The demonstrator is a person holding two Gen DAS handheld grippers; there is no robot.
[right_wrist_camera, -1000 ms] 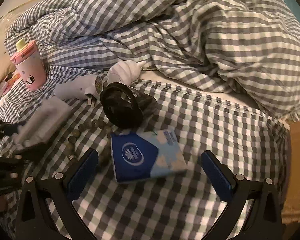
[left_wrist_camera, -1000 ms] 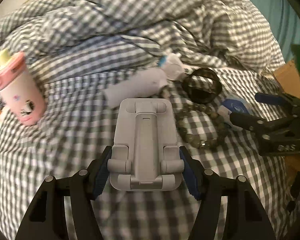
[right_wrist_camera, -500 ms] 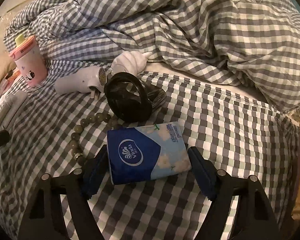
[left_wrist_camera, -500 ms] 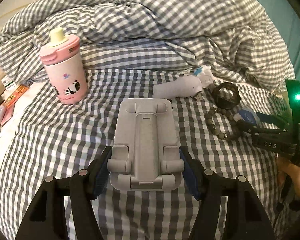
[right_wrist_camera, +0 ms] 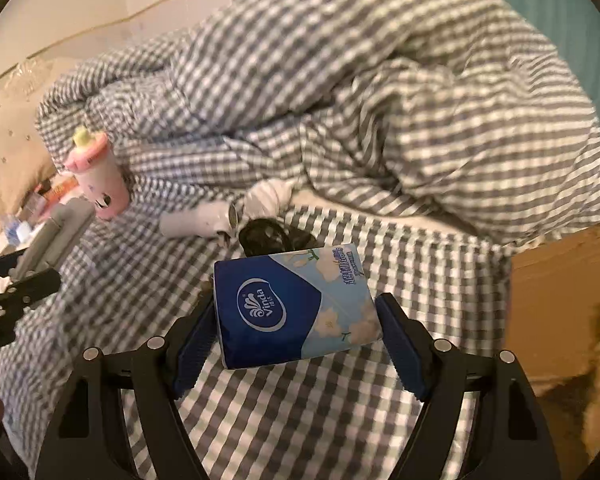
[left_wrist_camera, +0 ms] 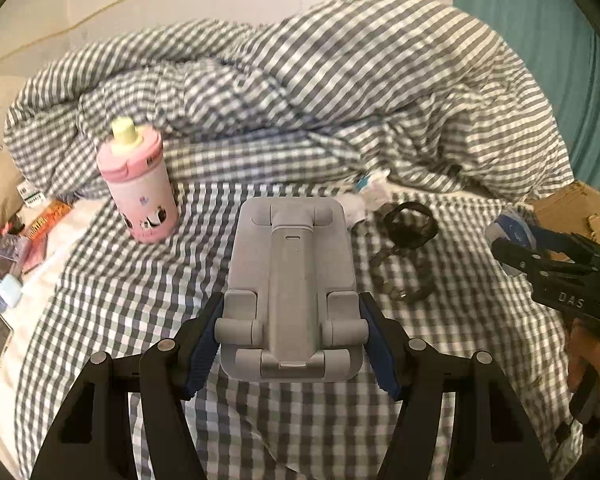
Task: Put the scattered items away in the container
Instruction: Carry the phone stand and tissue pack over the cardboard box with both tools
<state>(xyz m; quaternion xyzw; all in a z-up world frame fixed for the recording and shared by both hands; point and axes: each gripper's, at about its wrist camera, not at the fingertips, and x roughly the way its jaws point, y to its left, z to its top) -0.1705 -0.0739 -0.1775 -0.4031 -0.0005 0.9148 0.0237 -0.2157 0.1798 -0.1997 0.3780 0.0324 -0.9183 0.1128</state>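
A: With both loads held above the grey-checked bed [left_wrist_camera: 100, 292], what might slip?

B: The left tongs [left_wrist_camera: 292, 330] pinch the grey folding phone stand [left_wrist_camera: 290, 276] only at its base; a tilt could lever it free. The right tongs [right_wrist_camera: 296, 330] squeeze the soft blue tissue pack [right_wrist_camera: 292, 304], which may squirm out before the cardboard box [right_wrist_camera: 560, 300] at the right.

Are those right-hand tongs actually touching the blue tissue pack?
Touching. The right wrist view shows the right tongs with both blue pads pressed against the sides of the tissue pack, which is lifted clear of the checked bedsheet.
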